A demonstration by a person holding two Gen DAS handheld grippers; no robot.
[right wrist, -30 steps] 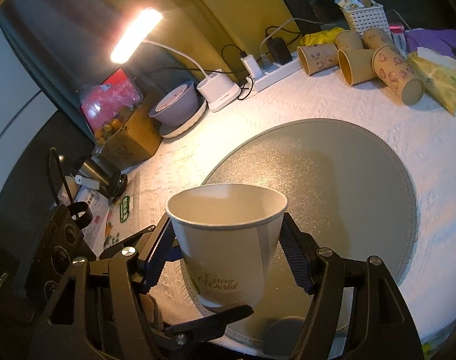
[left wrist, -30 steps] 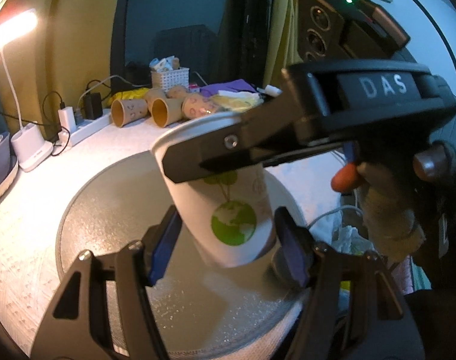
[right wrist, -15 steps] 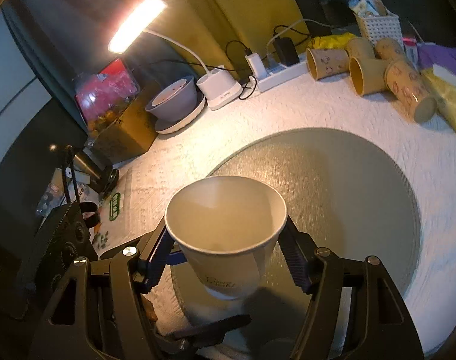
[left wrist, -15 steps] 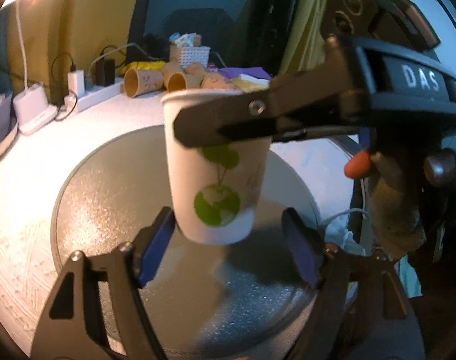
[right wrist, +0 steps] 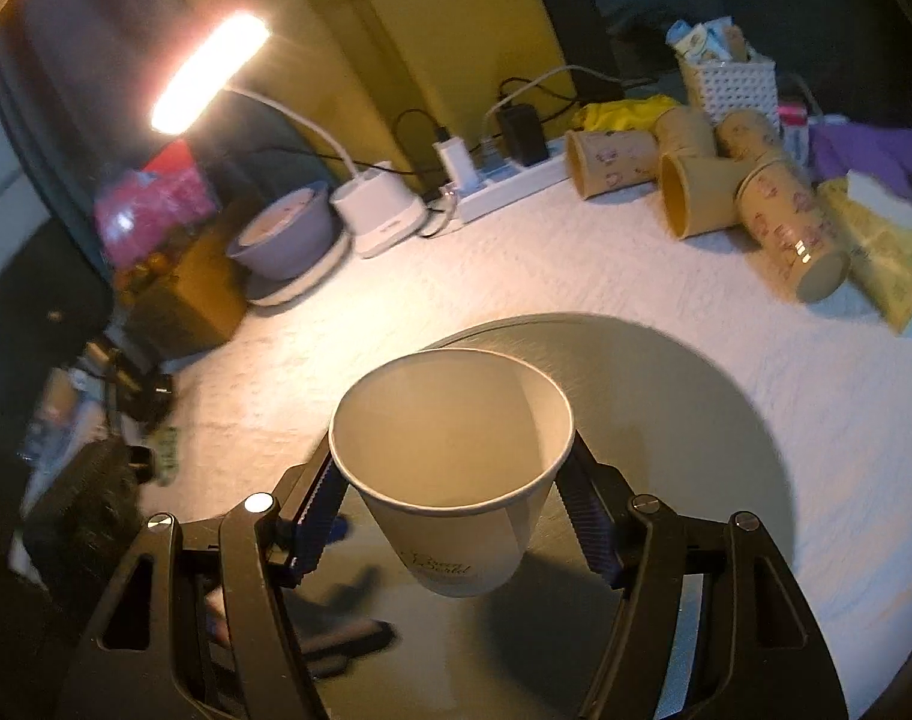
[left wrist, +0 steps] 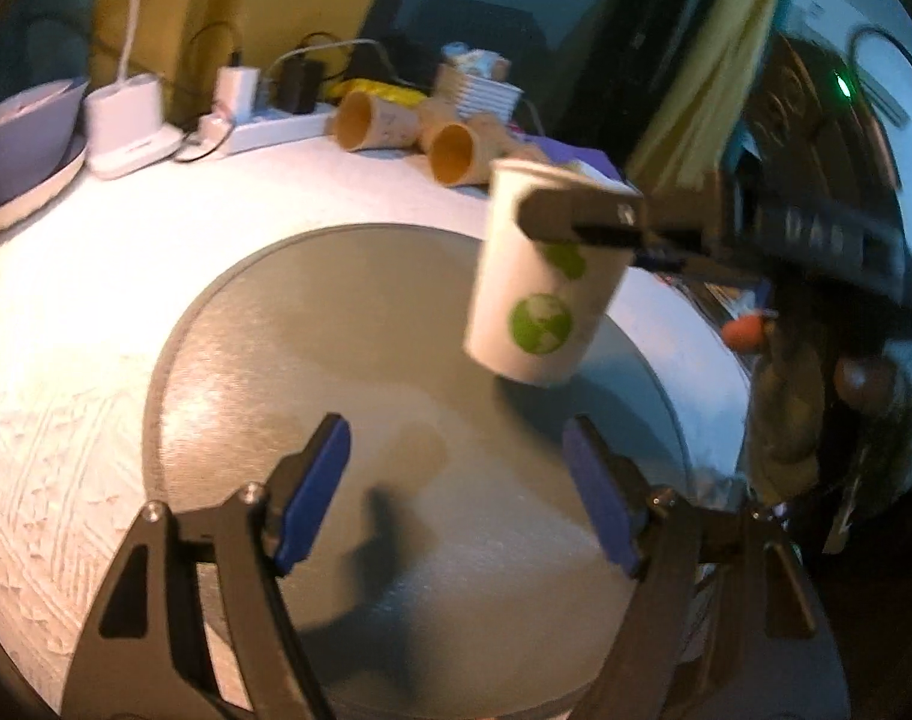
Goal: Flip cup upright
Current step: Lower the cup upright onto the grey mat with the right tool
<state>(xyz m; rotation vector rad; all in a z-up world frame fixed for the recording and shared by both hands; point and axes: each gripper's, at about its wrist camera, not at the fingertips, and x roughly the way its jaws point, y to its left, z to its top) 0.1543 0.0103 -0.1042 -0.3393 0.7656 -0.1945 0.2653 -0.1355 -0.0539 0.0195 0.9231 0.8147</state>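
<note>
The right gripper (right wrist: 453, 519) pinches the white cup (right wrist: 450, 462) mouth-up above the round grey mat (left wrist: 366, 324); it seems not yet touching. The left gripper (left wrist: 465, 495) is spread, empty. Next: lower, then release

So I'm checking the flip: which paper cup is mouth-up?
The white cup in the right gripper, open end up; the brown cups by the power strip lie sideways.

A lived-in home desk here: beyond the fingers, a lit desk lamp (right wrist: 210, 72), a loaded power strip (right wrist: 510, 177), a bowl (right wrist: 285, 234), and spare paper cups (right wrist: 696, 192) lying about.
</note>
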